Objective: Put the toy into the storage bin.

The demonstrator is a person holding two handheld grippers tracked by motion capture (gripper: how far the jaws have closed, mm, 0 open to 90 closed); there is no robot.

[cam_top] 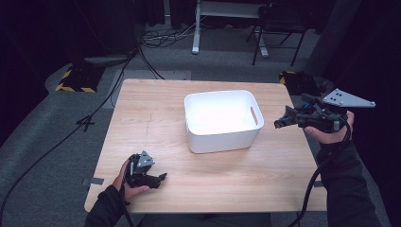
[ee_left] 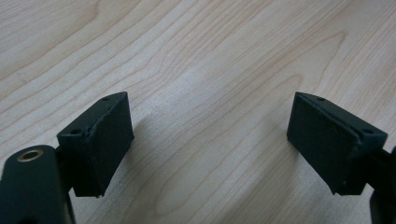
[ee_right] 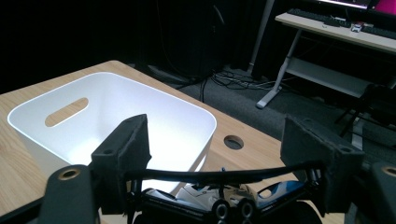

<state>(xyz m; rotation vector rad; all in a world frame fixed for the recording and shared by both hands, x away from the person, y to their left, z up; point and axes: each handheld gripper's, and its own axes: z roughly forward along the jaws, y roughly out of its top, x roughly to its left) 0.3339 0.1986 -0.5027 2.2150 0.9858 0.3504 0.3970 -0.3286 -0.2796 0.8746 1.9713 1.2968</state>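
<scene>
**Toy car pinched by one skinny bar – feels sketchy**

The right gripper (cam_top: 285,120) hangs in the air just off the right-hand wall of the white plastic bin (cam_top: 222,139), jaws clamped on what looks like a small toy car (ee_right: 280,189). It's dark with blue-and-white bits and wheels underneath. The car isn't over the bin opening yet; it sits beside the rim, above the bench (cam_top: 156,109).

My worry is that the jaws seem to pinch only a thin black bar (ee_right: 210,176) on top of the car, with the body dangling below. A hold like that could let the car swing or slip out, and it'd land on the bench – or roll off the near edge. The dangling body could also clip the bin's rim and shove the bin.

The left gripper (cam_top: 158,178) rests low at the front-left of the bench, jaws wide apart with nothing in them, well out of the way. The bin looks empty. There's a round hole (ee_right: 233,142) in the bench past the bin, plus floor cables (cam_top: 161,35) and a chair (cam_top: 279,23) farther back, none of it in the path.
</scene>
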